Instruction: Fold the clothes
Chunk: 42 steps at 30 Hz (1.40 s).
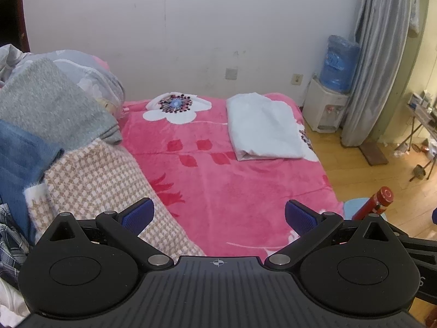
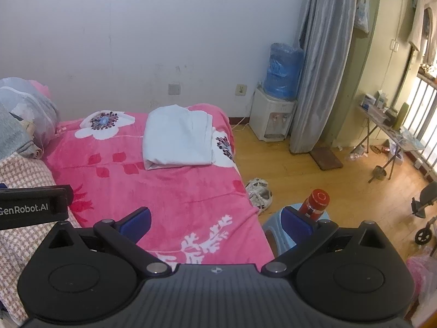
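Both grippers sat empty above the near edge of the bed (image 1: 218, 180), jaws spread wide: left gripper (image 1: 220, 216), right gripper (image 2: 215, 222). Unfolded pile of clothes filled the left of the left wrist frame: houndstooth garment (image 1: 103, 180) directly under the left finger, blue garment (image 1: 19, 155) and grey knit (image 1: 46, 101) further up-left. In the right wrist frame only the houndstooth edge (image 2: 21, 169) showed at far left, so the left gripper was clearly nearer. Houndstooth long axis ran from upper left to lower centre. Folded white garment (image 1: 262, 128) lay upper right of centre, well apart from the pile, probably done. Likely next pick: houndstooth, left side first.
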Each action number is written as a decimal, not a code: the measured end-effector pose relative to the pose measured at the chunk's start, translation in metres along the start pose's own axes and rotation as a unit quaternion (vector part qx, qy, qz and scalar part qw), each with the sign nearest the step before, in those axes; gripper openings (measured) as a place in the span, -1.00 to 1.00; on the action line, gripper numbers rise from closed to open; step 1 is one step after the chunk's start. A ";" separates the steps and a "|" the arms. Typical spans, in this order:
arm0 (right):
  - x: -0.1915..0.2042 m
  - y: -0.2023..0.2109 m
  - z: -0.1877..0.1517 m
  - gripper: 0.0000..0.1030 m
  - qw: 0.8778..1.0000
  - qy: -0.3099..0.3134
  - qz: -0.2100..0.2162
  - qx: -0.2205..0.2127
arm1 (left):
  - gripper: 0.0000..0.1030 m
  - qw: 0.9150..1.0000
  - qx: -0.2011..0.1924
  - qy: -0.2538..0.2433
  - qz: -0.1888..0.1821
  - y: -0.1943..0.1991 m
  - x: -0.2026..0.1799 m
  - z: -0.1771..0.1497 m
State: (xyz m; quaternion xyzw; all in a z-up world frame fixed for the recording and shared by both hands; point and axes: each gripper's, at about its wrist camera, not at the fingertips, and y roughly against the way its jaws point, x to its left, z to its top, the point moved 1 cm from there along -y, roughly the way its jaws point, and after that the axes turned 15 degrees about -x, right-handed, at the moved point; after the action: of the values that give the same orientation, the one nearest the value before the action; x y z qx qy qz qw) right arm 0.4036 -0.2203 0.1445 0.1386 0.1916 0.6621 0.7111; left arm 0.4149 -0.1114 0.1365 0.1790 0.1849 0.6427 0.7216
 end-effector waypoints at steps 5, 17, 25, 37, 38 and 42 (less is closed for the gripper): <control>-0.005 -0.002 -0.003 1.00 1.000 0.003 -0.009 0.001 | 1.00 1.000 -0.003 -0.004 0.003 -0.001 -0.006 0.000; -0.029 -0.011 -0.011 1.00 0.999 -0.013 -0.029 0.015 | 1.00 1.000 0.012 -0.010 0.000 -0.012 -0.026 -0.007; -0.036 -0.018 -0.018 1.00 0.999 -0.016 -0.033 0.026 | 1.00 1.000 0.020 -0.015 0.002 -0.017 -0.033 -0.012; -0.042 -0.021 -0.022 1.00 0.999 -0.017 -0.035 0.033 | 1.00 1.000 0.019 -0.023 0.006 -0.018 -0.039 -0.013; -0.042 -0.021 -0.022 1.00 0.999 -0.018 -0.035 0.034 | 1.00 1.000 0.019 -0.023 0.007 -0.018 -0.039 -0.013; -0.040 -0.022 -0.023 1.00 0.999 -0.014 -0.034 0.035 | 1.00 1.000 0.019 -0.022 0.008 -0.019 -0.038 -0.014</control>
State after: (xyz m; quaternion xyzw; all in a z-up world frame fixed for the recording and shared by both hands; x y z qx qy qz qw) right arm 0.4106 -0.2636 0.1181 0.1664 0.2089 0.6284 0.7306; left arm 0.4202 -0.1505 0.1167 0.2082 0.1799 0.6409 0.7166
